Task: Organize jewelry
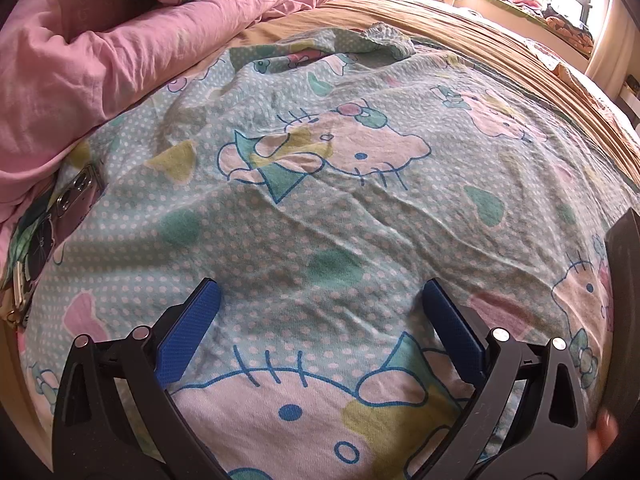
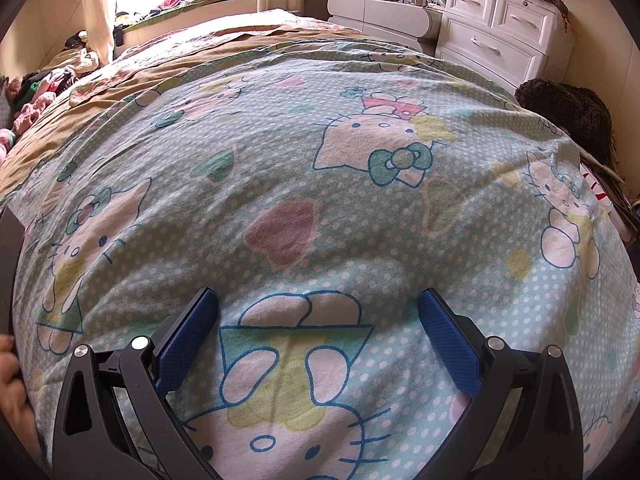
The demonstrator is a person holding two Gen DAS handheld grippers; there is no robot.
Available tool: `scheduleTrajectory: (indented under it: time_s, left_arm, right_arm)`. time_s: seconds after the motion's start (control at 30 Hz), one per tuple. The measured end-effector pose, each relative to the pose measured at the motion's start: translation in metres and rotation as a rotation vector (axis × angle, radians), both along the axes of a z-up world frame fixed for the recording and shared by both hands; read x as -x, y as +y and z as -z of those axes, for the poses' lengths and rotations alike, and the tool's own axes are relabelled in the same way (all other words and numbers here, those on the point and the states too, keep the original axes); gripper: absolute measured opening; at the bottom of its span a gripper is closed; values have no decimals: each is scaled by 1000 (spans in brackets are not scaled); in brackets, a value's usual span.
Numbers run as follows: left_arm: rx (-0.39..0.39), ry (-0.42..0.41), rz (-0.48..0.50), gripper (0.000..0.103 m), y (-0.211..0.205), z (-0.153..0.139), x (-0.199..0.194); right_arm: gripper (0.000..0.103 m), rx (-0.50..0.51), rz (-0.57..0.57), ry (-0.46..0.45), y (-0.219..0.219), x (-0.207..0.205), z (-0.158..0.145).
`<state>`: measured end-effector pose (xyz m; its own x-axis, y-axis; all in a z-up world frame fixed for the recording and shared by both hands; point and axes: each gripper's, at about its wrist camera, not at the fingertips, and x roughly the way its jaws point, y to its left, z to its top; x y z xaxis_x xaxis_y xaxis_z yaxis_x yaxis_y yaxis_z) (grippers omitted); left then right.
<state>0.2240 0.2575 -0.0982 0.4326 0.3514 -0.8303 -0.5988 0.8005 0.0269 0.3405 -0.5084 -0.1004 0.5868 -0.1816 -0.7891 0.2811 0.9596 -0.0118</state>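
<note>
Both grippers (image 1: 320, 300) (image 2: 318, 308) released, empty. Watch (image 1: 38, 248) (far left, on the sheet (image 1: 320, 220)) is likely light, slippery; grasp its band, not the face.

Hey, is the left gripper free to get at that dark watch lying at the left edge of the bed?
Probably yes. The left gripper is open and empty, and only flat cartoon-print sheet lies between it and the dark round-faced watch, beside the pink quilt.
</note>
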Motion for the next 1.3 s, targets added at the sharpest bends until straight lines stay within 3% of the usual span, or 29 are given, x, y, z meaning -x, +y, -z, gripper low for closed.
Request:
scheduleTrajectory:
  time_s: [1.3]
  left_arm:
    - [-4, 4, 0, 95, 0, 0, -1]
  right_arm:
    - [99, 1, 0, 1, 3, 0, -2]
